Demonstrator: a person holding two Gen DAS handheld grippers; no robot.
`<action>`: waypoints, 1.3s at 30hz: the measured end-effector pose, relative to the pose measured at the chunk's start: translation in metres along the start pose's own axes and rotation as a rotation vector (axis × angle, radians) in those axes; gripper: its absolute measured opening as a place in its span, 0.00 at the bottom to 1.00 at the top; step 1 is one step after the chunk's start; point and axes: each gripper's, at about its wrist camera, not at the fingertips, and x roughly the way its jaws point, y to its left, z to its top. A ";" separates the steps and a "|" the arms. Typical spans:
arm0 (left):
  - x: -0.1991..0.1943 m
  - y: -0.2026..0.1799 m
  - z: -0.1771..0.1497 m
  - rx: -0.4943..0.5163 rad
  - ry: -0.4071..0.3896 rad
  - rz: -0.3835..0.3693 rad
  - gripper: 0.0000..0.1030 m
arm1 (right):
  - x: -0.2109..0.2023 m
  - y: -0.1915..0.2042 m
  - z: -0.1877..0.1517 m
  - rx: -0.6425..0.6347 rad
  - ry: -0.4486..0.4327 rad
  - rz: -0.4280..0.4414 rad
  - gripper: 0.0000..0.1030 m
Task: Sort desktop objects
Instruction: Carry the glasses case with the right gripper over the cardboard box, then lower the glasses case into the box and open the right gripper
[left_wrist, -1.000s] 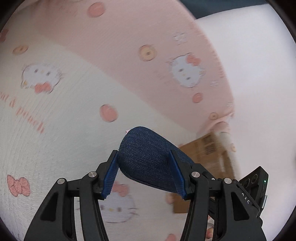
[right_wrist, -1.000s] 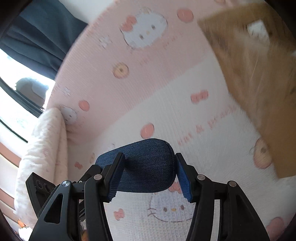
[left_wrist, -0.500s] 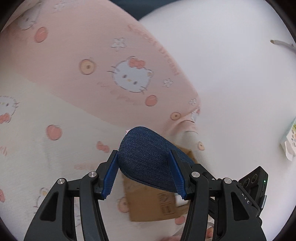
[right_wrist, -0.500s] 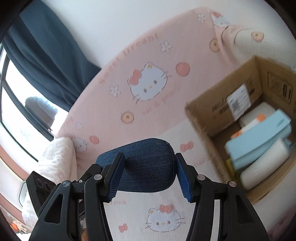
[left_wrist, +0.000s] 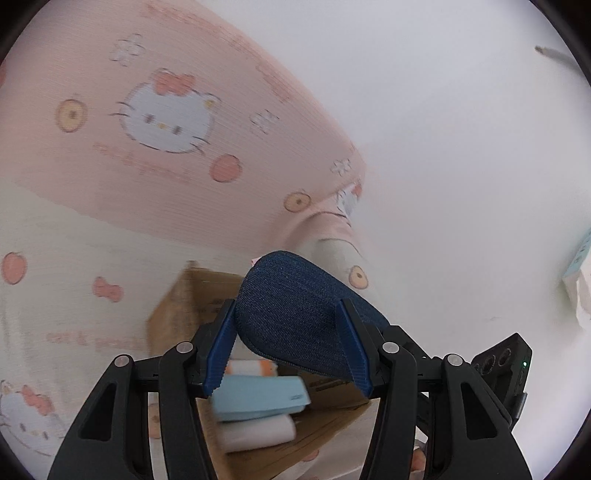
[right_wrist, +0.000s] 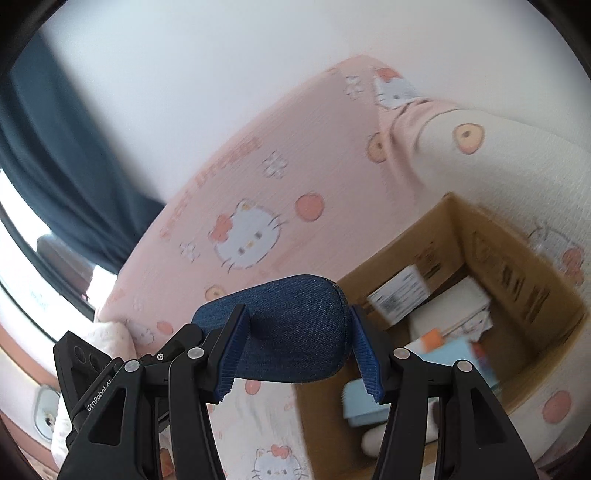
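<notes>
Over the bedspread: both wrist views look down on a pink-and-cream cat-print bedspread (left_wrist: 110, 155), with an open cardboard box (right_wrist: 524, 280) resting on it.
Change in view: a second ago the left wrist view showed only an edge of the box; now its mouth sits directly below and its contents show. In the right wrist view the box has swung from a blurred patch at the far right to an open interior beside the jaws.
Meaning for the task: I judge the carry is nearly done and lowering into the box comes next.
Denim pouch: the dark blue denim pouch (left_wrist: 299, 306) is off the bed, held in the air just above the near rim of the box.
Left gripper: the left gripper (left_wrist: 288, 350) is clamped on one end of the pouch, blue pads pressed into the fabric.
Right gripper: the right gripper (right_wrist: 295, 354) grips the other end the same way.
Box contents: a light blue flat case (left_wrist: 258, 398) lies on a white roll (left_wrist: 255, 432); an orange-and-white item (right_wrist: 430, 339) is too blurred to name.
Hidden: the pouch covers the middle of the box in the left wrist view; free space there cannot be judged.
Cut off: the box's near wall runs behind the gripper frames.
Hard to read: motion blur smears the white shipping label (right_wrist: 399, 295) and the printing on the box.
</notes>
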 end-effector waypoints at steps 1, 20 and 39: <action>0.009 -0.008 0.002 0.005 0.009 0.001 0.56 | -0.001 -0.009 0.009 0.019 0.007 0.004 0.51; 0.140 -0.010 -0.030 -0.229 0.199 0.111 0.57 | 0.033 -0.118 0.064 -0.020 0.208 -0.132 0.51; 0.175 -0.006 -0.035 -0.181 0.245 0.232 0.74 | 0.056 -0.114 0.083 -0.247 0.109 -0.346 0.90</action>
